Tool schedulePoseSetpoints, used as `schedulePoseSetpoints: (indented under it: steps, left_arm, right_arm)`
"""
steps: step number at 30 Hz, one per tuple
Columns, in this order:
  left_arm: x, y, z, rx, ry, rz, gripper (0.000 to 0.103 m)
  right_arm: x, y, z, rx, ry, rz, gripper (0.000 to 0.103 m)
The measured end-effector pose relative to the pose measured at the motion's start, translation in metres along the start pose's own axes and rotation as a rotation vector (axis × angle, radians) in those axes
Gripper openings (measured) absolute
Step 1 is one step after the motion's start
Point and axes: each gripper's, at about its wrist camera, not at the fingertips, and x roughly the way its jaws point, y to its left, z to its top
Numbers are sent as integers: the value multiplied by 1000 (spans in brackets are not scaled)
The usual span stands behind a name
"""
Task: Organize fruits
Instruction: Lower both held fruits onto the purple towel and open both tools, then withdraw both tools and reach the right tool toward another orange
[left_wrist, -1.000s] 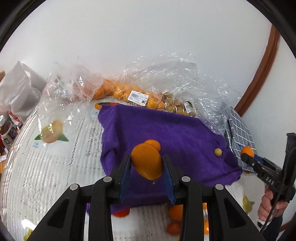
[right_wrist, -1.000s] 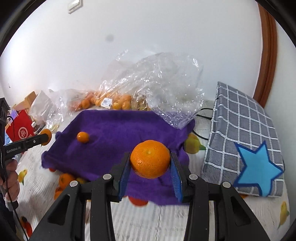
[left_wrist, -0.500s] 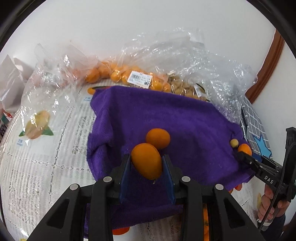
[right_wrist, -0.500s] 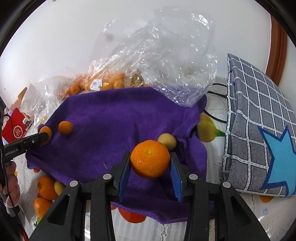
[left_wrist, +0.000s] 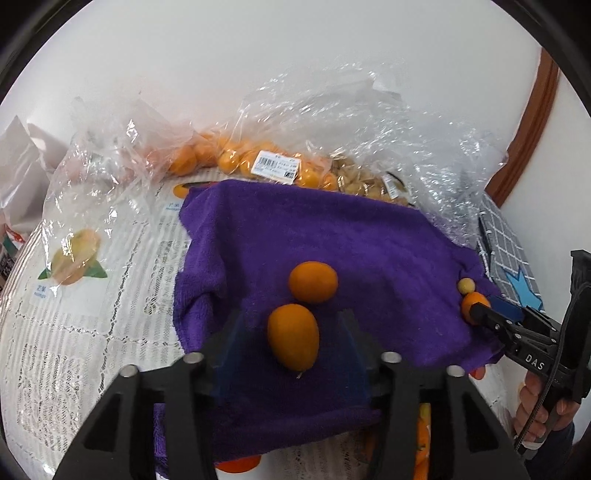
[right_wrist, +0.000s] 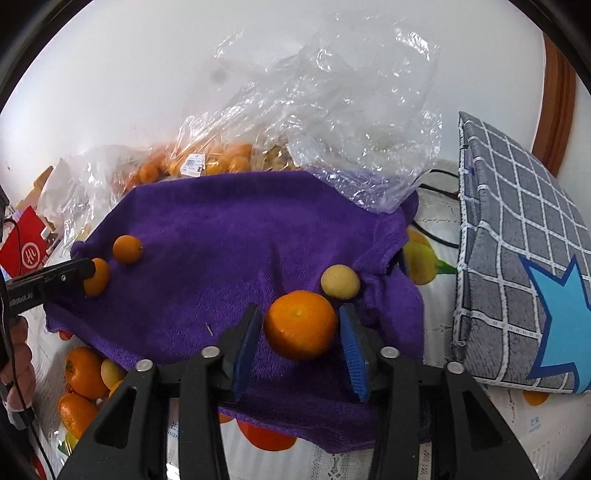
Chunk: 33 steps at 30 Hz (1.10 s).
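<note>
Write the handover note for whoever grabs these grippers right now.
Left gripper: open, an oval orange fruit lying free between its fingers on the purple towel, next to a round orange one.
Right gripper: jaws close around a mandarin beside a small yellow fruit; gripped or released, unclear.
Done: four fruits on the towel, in two pairs.
Left: probably the loose fruit off the towel's near-left edge and the bagged fruit behind.

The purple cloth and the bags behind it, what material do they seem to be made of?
The purple cloth looks like soft terry or microfibre: matte, fuzzy pile, limp folds. The bags look like thin clear plastic film: glossy, crinkled, fruit visible through them.
</note>
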Motion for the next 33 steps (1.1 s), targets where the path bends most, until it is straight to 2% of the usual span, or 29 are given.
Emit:
schedulePoseSetpoints:
  steps: [2,3,9,12,15,19,24,28,33]
  left_arm:
    - [-3,-4,0,15,-15,-11,51]
    - [-5,-6,-1,25,-25,-13,52]
    - [-16,-17,-4,60,-107,-29,52]
    - [-23,-21,-5,76,-153,-7,52]
    - [-24,-20,-5,84,-157,5,51]
    - [-27,-14,-6,46,-161,17,51]
    - [-46,2,-15,-16,-178,-69,51]
    - [-61,13,-31,-48,-162,-87,51]
    - [-79,20,-58,-7,-141,-25,51]
  right_arm:
    - [-6,0,1,-9,-22,-7,70]
    - [-8,1,2,-18,-36,-17,72]
    - [-19,4,3,-33,-89,-63,74]
    - [-21,5,4,-35,-103,-64,74]
    - [-25,3,4,-33,-107,-70,73]
    - [-37,0,3,5,-137,-57,73]
    - [-53,3,-4,65,-113,76,59]
    - [-65,30,-30,4,-80,85,50]
    - [-80,67,-65,-88,-28,91,47]
